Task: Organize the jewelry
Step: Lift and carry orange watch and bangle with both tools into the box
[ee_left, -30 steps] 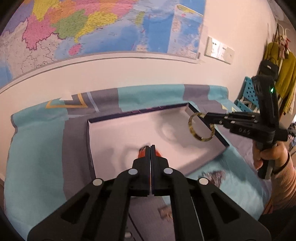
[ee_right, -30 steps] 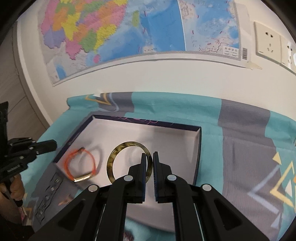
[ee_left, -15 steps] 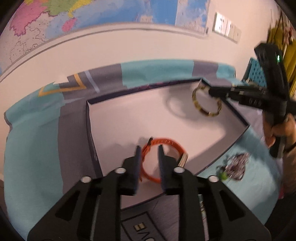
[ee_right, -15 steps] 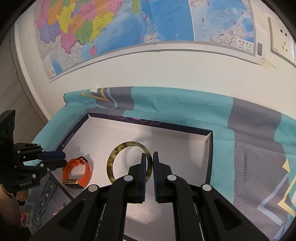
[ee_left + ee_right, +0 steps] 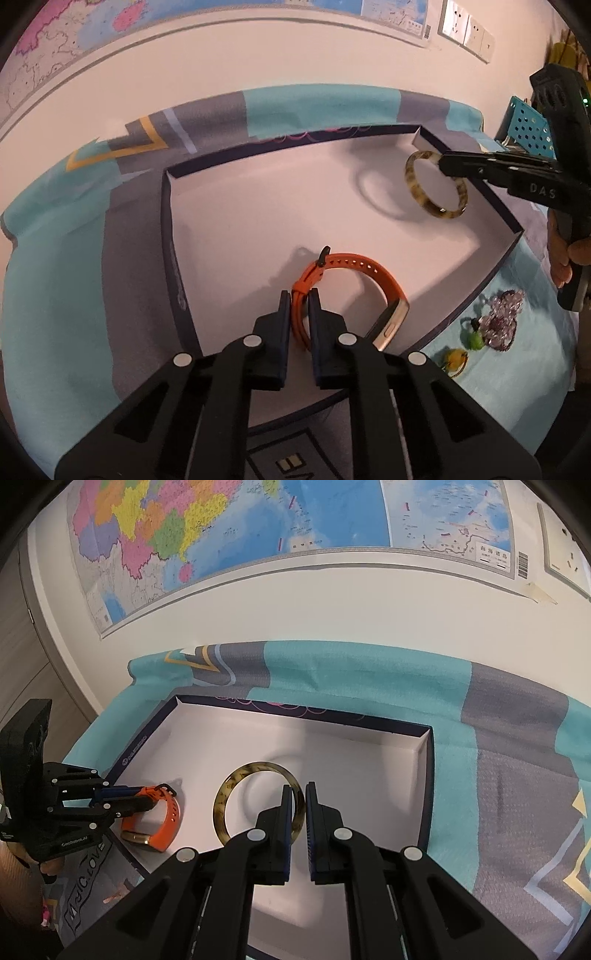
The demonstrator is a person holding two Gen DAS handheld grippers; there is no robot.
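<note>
An orange watch band [image 5: 351,266] with a gold clasp lies in the near-left corner of a shallow white-lined box [image 5: 240,221]. My left gripper [image 5: 299,302] straddles its strap, and its jaws are closing with the pads pressing on the strap. The right wrist view shows the same grip [image 5: 147,799] on the band [image 5: 170,812]. My right gripper [image 5: 299,797] is shut on the rim of a tortoiseshell bangle [image 5: 225,801]. It holds the bangle upright just above the box floor [image 5: 369,760]. In the left wrist view the bangle [image 5: 417,192] hangs near the box's far right corner.
The box sits on a teal and grey cloth [image 5: 55,295] against a wall with a map. A rhinestone piece [image 5: 502,317] and small yellow [image 5: 454,360] and green [image 5: 476,338] trinkets lie on the cloth right of the box. A lettered lid [image 5: 85,864] lies at the box's near edge.
My left gripper has dropped toward the box, opened, and closed around the orange band's strap. The right gripper has barely moved with the bangle.
</note>
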